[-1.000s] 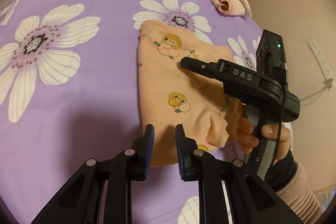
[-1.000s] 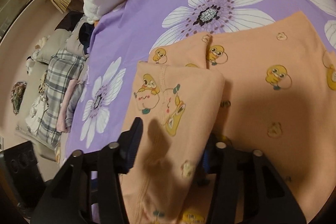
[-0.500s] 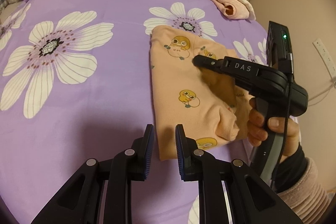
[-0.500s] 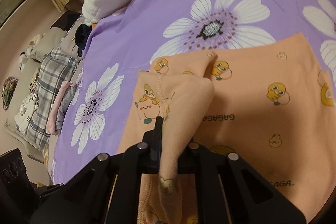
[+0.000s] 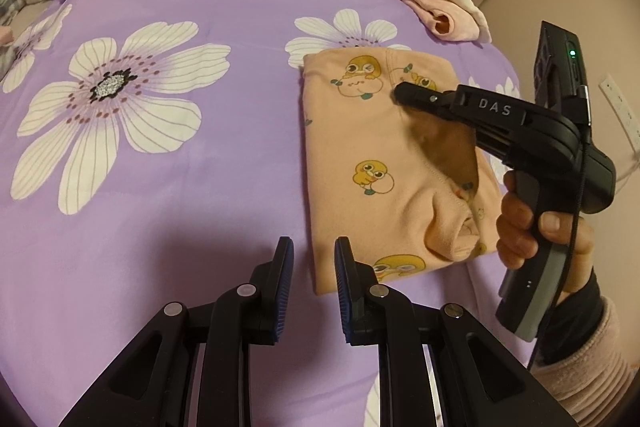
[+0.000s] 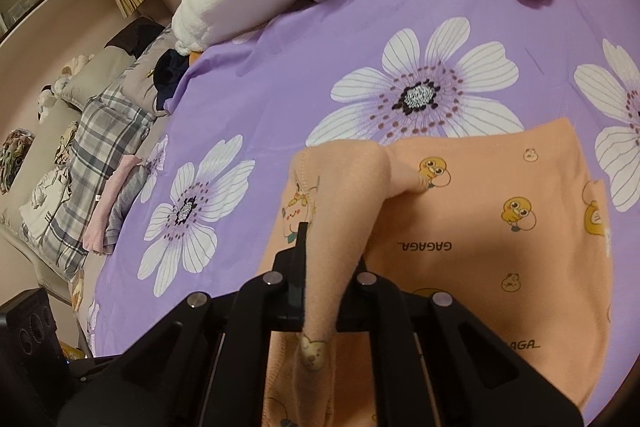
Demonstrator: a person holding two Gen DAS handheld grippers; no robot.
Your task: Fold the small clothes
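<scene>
Pinching 1 thin fold of the peach garment point(image 6: 480, 227), the right gripper point(image 6: 316, 291) may lose it: little cloth sits between its clamped jaws. With the left gripper point(image 5: 311, 259) parted, empty, just short of the hem, nothing anchors the stack against dragging

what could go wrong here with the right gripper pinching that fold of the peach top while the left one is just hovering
1. The right gripper is shut on only a narrow ridge of the peach garment; it could slip out, or lifting could drag the folded layers apart.
2. The left gripper is open above the garment's near corner, touching nothing, so the whole piece may slide across the purple sheet.
3. The pink clothes sit close behind; a wide swing might knock them.
</scene>
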